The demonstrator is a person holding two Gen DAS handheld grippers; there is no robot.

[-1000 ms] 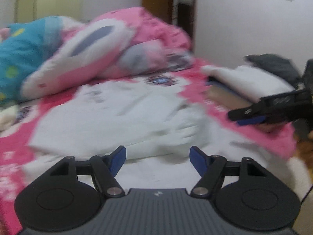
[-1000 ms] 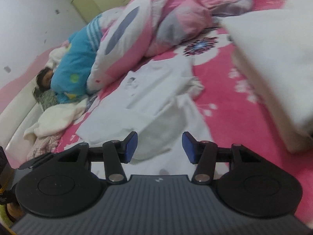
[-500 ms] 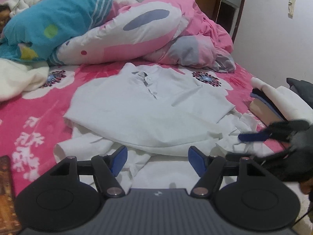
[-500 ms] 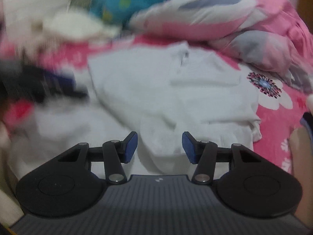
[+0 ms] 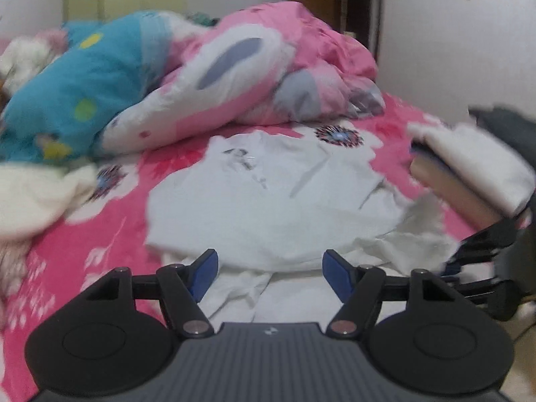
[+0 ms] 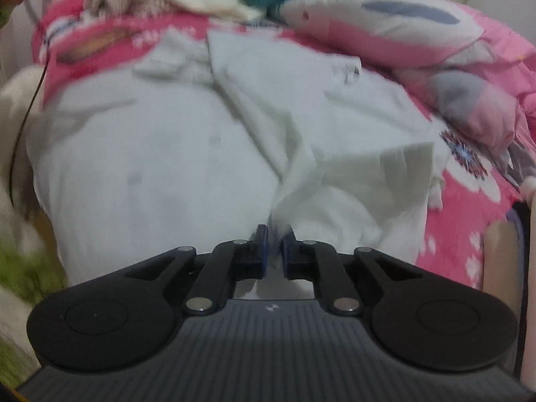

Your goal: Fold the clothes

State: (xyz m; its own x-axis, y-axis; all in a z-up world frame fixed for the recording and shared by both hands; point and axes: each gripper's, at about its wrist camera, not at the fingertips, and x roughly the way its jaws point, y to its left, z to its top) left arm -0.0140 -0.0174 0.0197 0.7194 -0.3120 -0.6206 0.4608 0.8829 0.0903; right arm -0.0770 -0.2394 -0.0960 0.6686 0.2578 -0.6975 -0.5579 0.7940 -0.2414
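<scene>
A white shirt [image 5: 274, 201] lies spread on the bed [image 5: 110, 231], on its pink flowered cover, with the collar at the far end toward the heaped pink quilt [image 5: 254, 77] and the hem at the near end, so its long axis runs from near to far. In the left wrist view the left claw [image 5: 269, 273] hovers over the shirt's near hem with its blue fingers [image 5: 202, 273] spread wide and nothing between them. The right claw [image 6: 274, 246] is closed on a bunched fold of the white shirt, and the cloth rises from the pinched fold in a ridge running away toward the collar. In the left wrist view this claw shows at the near right edge of the shirt, blurred. A stack of folded clothes [image 5: 469, 174] sits on the bed to the right of the shirt, and a blue blanket [image 5: 77, 93] lies at the far left beside the quilt.
</scene>
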